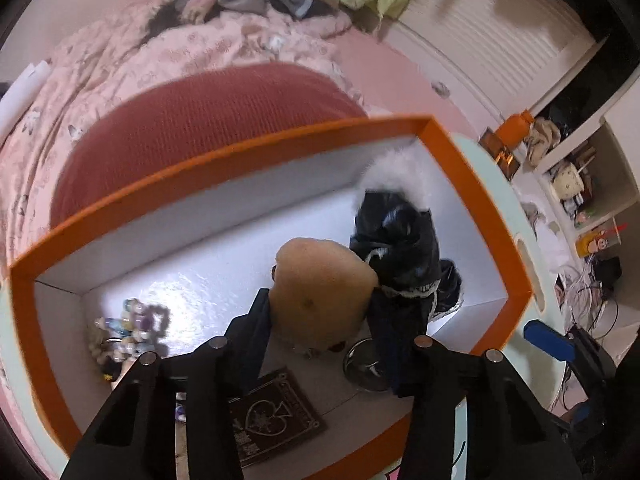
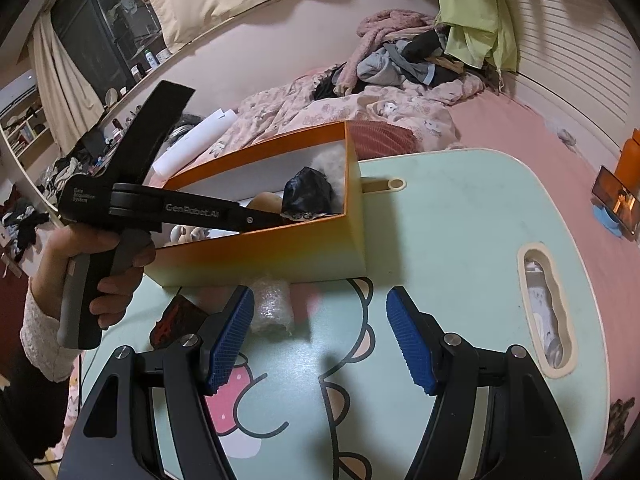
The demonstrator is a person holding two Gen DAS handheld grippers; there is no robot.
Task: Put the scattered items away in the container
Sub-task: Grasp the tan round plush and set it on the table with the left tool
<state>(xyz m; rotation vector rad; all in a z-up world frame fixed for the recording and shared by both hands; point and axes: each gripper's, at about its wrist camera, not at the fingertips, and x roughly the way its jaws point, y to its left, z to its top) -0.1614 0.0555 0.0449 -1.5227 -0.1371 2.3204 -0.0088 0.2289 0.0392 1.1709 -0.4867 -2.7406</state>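
An orange box (image 1: 240, 152) with a white inside stands on the mint table (image 2: 460, 240). My left gripper (image 1: 320, 316) reaches down into the box, and its fingers press on both sides of a tan plush toy (image 1: 320, 280). Beside the toy lie a black shiny garment with white fur trim (image 1: 400, 240), a small bead charm cluster (image 1: 128, 324), a dark card with a spade (image 1: 276, 420) and a round metal piece (image 1: 364, 360). In the right wrist view a hand holds the left gripper (image 2: 276, 218) over the box (image 2: 280, 256). My right gripper (image 2: 320, 332) stands open above the table, holding nothing.
A bubble-wrap roll (image 2: 272, 308) and a dark red-black item (image 2: 176, 320) lie on the table in front of the box. A phone on a blue stand (image 2: 616, 200) sits at the right. Behind is a bed with a pink quilt (image 2: 340, 108) and piled clothes.
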